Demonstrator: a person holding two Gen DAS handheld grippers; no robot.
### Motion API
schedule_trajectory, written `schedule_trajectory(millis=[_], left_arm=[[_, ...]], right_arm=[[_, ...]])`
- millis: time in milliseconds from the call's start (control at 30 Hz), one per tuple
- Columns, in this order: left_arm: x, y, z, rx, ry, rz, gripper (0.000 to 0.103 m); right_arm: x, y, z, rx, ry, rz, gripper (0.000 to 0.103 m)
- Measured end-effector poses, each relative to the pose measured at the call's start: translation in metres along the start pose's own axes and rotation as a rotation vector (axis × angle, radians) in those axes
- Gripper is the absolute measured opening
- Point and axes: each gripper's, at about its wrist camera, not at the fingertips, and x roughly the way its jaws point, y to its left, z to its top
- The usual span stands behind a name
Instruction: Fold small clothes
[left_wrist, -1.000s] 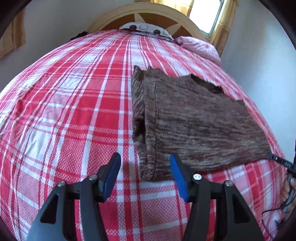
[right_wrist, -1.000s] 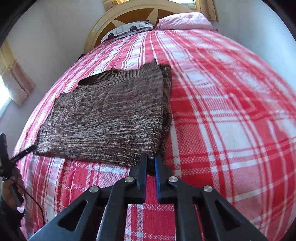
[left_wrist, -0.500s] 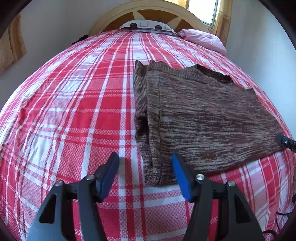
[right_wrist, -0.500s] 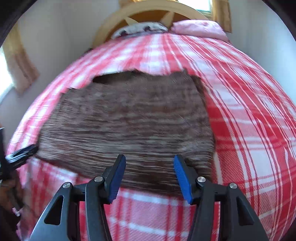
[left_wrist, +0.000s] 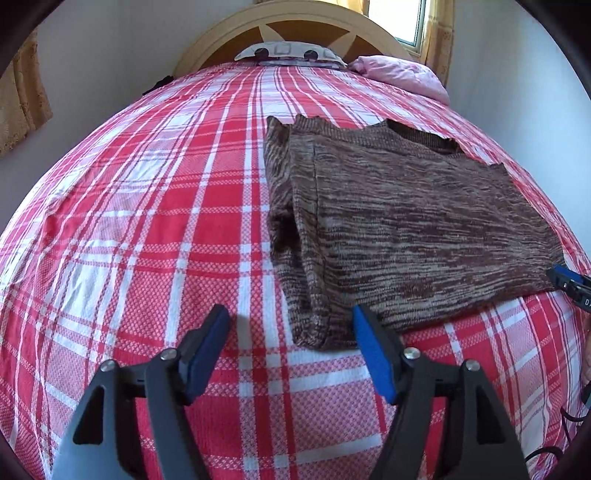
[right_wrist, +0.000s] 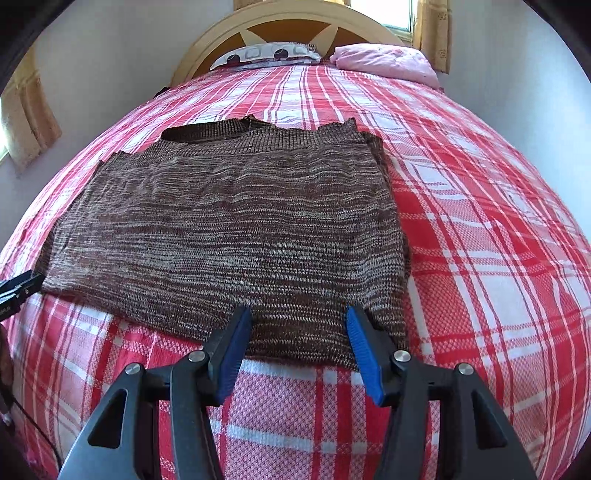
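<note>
A brown marled knit sweater (left_wrist: 399, 221) lies flat on the red-and-white plaid bed (left_wrist: 155, 206), one side folded in along a lengthwise edge. My left gripper (left_wrist: 291, 325) hovers at the sweater's near corner, jaws opening, nothing pressed between the blue pads. In the right wrist view the same sweater (right_wrist: 229, 229) spreads ahead, and my right gripper (right_wrist: 297, 325) stands open over its near hem, holding nothing. The other gripper's tip shows at the sweater's far edge in each view.
A wooden headboard (right_wrist: 291, 22) with a patterned pillow (right_wrist: 266, 53) and a pink pillow (right_wrist: 384, 61) stands at the far end. Walls close in on both sides, with curtains (left_wrist: 22, 96) and a window (left_wrist: 415, 18). Bare plaid bedspread spreads beside the sweater.
The right gripper went from shut at the sweater's folded edge to open, letting go and shifting along the near hem. The left gripper's jaws spread wider.
</note>
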Motion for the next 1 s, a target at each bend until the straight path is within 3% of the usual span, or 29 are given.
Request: schedule_trajectory(millis=[100, 233, 300, 467, 667, 1000], left_arm=[[-0.002, 0.000, -0.001, -0.007, -0.008, -0.009, 0.072], [-0.015, 0.017, -0.005, -0.090, -0.056, -0.097, 0.073], [-0.021, 0.034, -0.008, -0.171, -0.082, -0.128, 0.085], [-0.026, 0.062, -0.013, -0.290, -0.088, -0.171, 0.090], [-0.030, 0.070, -0.012, -0.275, -0.090, -0.109, 0.090], [-0.030, 0.107, -0.013, -0.361, -0.104, -0.102, 0.094]], right_arm=[[-0.004, 0.004, -0.003, -0.016, -0.015, -0.020, 0.055], [-0.024, 0.016, 0.001, -0.048, -0.050, -0.042, 0.055], [-0.041, 0.036, 0.001, -0.101, -0.099, -0.016, 0.055], [-0.059, 0.099, 0.000, -0.280, -0.151, 0.072, 0.055], [-0.052, 0.165, -0.004, -0.430, -0.146, 0.139, 0.055], [-0.036, 0.251, -0.021, -0.637, -0.162, 0.190, 0.055]])
